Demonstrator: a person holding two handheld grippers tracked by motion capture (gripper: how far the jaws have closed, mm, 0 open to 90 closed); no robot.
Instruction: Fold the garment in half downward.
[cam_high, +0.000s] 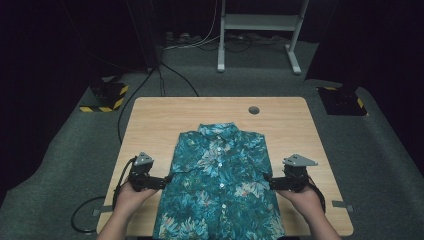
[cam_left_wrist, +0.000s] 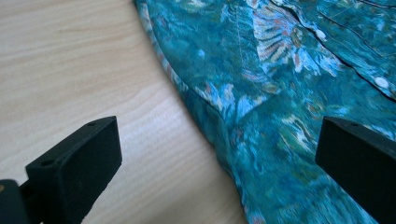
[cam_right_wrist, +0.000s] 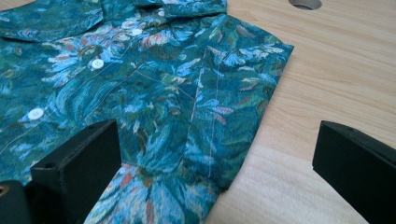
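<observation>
One shirt (cam_high: 220, 185), two gaping tongs (cam_high: 167, 180) (cam_high: 267, 181)

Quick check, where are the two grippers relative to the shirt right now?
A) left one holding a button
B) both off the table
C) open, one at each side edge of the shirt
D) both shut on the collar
C: the left gripper and right gripper sit at opposite side edges of the shirt, and each gripper view shows the jaws spread wide over the shirt's edge and the table.

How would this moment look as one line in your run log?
left gripper: open, at shirt left edge | right gripper: open, at right edge | shirt: flat on table, buttoned
</observation>
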